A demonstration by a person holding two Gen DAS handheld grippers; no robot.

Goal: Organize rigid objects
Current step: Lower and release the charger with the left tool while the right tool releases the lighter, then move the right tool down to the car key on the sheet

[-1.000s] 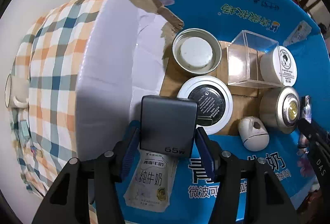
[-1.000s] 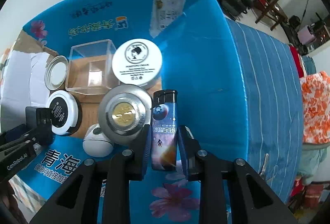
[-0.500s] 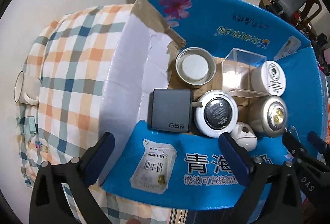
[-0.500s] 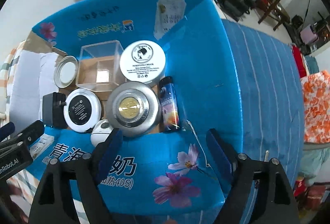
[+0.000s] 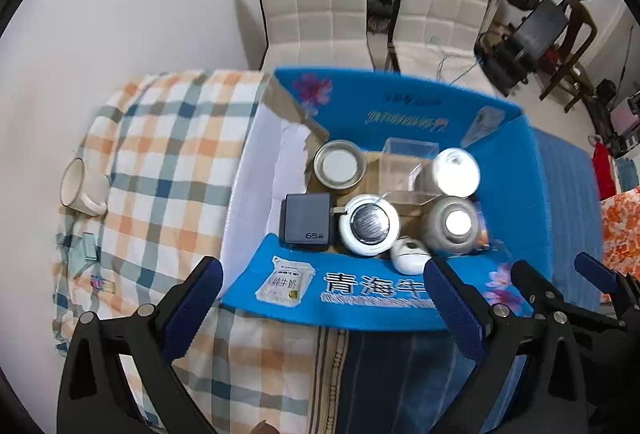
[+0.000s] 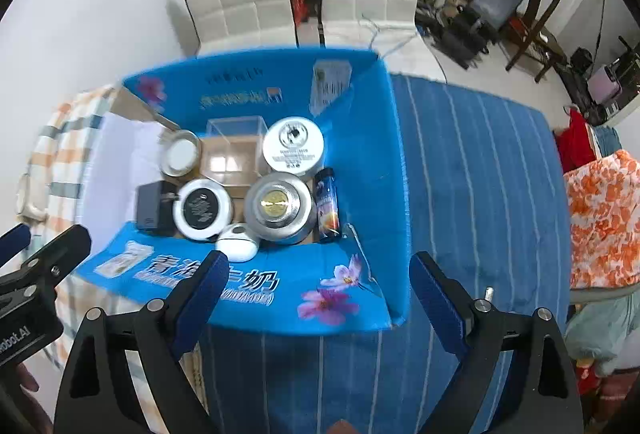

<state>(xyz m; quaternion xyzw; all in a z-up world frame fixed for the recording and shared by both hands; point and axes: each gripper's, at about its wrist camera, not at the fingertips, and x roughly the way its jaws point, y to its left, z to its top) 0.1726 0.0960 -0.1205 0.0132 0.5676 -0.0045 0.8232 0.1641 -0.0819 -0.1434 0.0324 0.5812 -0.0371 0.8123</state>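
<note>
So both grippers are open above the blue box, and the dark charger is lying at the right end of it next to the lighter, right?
Not quite. The charger lies at the left end of the blue box, far from the lighter, which is at the right end; the right wrist view shows it. Both the left gripper and right gripper are open.

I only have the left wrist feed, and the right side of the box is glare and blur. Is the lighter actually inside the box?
Observer: Yes. The lighter lies in the box, between the silver tin and the right wall.
Operator: Is the right gripper holding anything?
Observer: No. The right gripper is empty, with its fingers wide apart above the box's near flap.
Operator: What is the washed-out round thing behind the tin?
Observer: A white jar with dark print on its lid, standing beside the clear case.
</note>
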